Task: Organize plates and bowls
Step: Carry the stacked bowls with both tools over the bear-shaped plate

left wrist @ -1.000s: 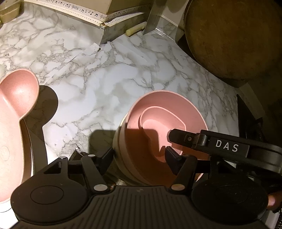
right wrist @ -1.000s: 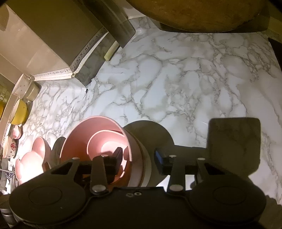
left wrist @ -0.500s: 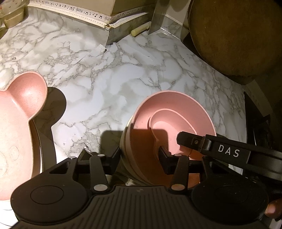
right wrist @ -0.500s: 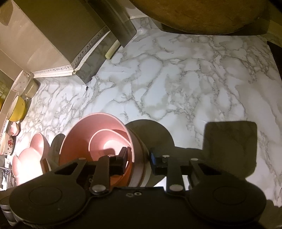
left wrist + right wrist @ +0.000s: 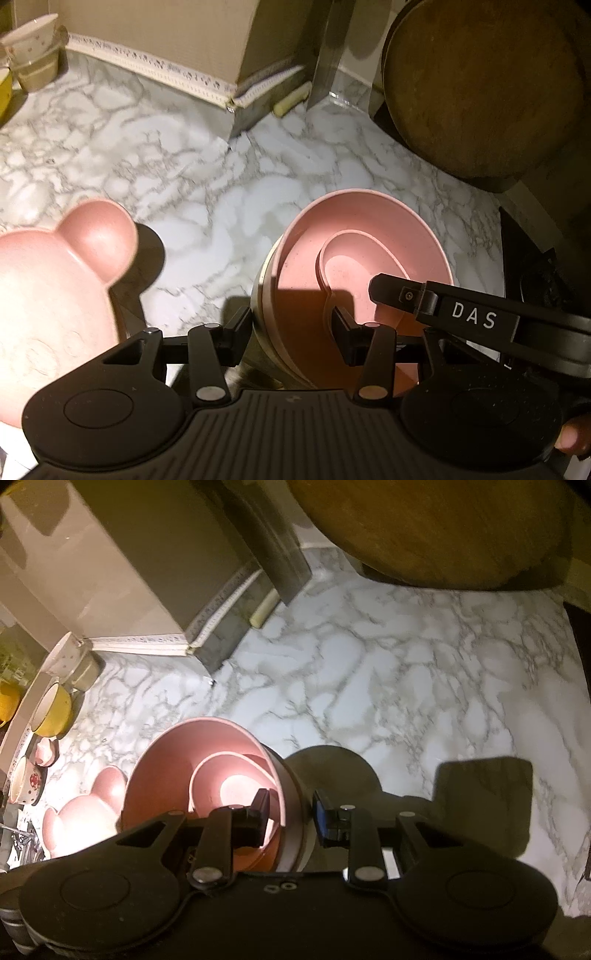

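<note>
We have a nested stack of bowls (image 5: 354, 258) in the near middle of the marble surface (image 5: 184, 177): a small pink bowl (image 5: 232, 782) lies inside a large pink bowl (image 5: 177, 775), and a cream bowl sits under them. Both claws straddle the stack's wall. The left claw (image 5: 291, 328) has one finger outside and one inside at the near left rim. The right claw (image 5: 290, 812) does the same at the right rim. We cannot tell if either claw really pinches the wall, because small gaps seem to remain.

To do this step well, we should close both claws evenly on all the walls together, then move the stack level. A tilt could let the small bowl slide. The bear-shaped pink plate (image 5: 55, 280) lies just to the left, so we should keep apart from it.
</note>
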Tool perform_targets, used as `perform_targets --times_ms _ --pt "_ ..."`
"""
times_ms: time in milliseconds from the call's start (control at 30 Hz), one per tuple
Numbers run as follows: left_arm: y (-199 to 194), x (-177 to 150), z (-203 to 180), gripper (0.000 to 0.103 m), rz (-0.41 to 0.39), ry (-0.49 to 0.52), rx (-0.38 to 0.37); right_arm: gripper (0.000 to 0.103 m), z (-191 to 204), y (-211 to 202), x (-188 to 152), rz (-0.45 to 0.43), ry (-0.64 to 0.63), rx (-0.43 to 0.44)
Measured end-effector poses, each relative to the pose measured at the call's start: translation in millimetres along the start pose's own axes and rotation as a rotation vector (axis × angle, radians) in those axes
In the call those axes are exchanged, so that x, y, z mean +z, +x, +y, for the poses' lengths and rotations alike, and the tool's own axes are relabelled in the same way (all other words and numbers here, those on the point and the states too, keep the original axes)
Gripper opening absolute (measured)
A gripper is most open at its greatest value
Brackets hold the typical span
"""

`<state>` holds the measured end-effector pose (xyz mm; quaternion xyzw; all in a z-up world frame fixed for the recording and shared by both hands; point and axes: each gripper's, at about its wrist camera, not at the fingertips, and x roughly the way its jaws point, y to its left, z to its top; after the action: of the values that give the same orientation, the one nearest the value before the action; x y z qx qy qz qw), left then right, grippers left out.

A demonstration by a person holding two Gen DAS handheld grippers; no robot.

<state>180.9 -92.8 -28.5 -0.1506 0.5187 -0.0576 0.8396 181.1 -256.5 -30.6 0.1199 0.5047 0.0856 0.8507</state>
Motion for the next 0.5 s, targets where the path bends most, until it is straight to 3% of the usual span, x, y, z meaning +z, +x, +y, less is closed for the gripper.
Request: perform_targets --times_ms 500 --pt "-54.1 7.5 45.3 0.046 -0.063 -0.026 0.035 0.026 65.8 -14.9 5.3 -0.034 -0.096 0.051"
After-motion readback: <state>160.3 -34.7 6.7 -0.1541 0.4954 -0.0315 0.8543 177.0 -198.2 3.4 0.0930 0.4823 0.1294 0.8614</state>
